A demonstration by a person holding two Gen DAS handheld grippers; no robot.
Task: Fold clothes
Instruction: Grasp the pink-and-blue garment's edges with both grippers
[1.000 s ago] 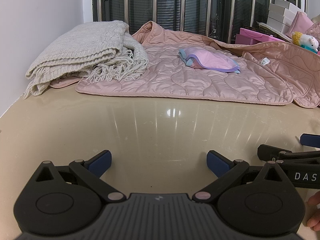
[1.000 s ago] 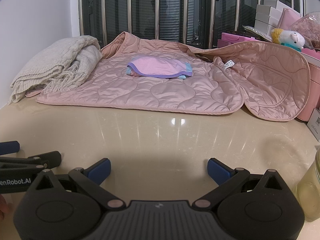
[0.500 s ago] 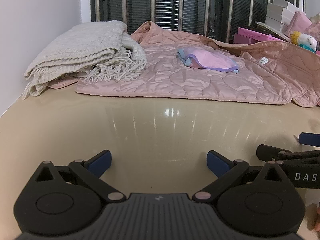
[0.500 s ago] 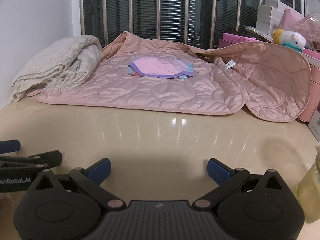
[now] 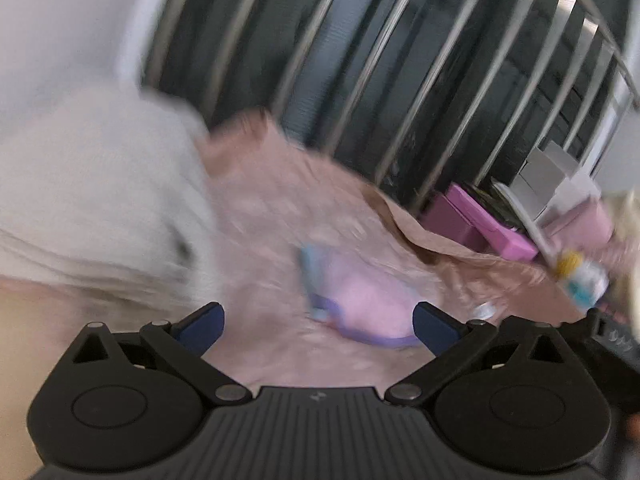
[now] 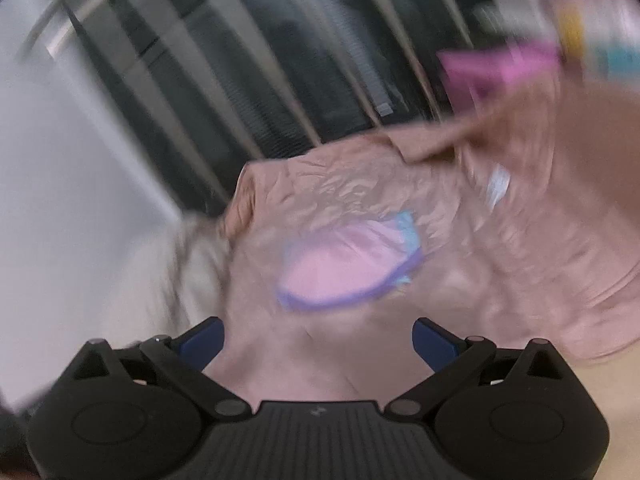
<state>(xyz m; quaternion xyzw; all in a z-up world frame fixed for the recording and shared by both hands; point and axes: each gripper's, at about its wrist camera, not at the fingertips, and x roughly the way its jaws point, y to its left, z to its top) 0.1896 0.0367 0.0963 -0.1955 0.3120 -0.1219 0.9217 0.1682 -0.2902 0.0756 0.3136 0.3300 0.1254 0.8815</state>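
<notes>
Both views are motion-blurred and tilted. A small pink garment with purple trim (image 5: 360,300) (image 6: 340,276) lies on a spread pink quilted jacket (image 5: 260,208) (image 6: 352,184). My left gripper (image 5: 316,322) hovers over the jacket's near part with its jaws wide, closing slightly and nothing between them; the small garment shows just past its right fingertip. My right gripper (image 6: 318,332) is open and empty, with the small garment straight ahead beyond its tips. Neither gripper touches cloth.
A folded cream knitted blanket (image 5: 92,184) (image 6: 160,276) lies left of the jacket. Pink boxes (image 5: 480,224) (image 6: 496,64), white boxes (image 5: 548,176) and a plush toy (image 5: 584,276) crowd the back right. Barred window (image 5: 400,60) behind; white wall on the left.
Both grippers have risen off the beige tabletop and swept forward over the jacket, each rolling sideways. The small pink garment now sits much nearer to both. The jaws remain wide.
</notes>
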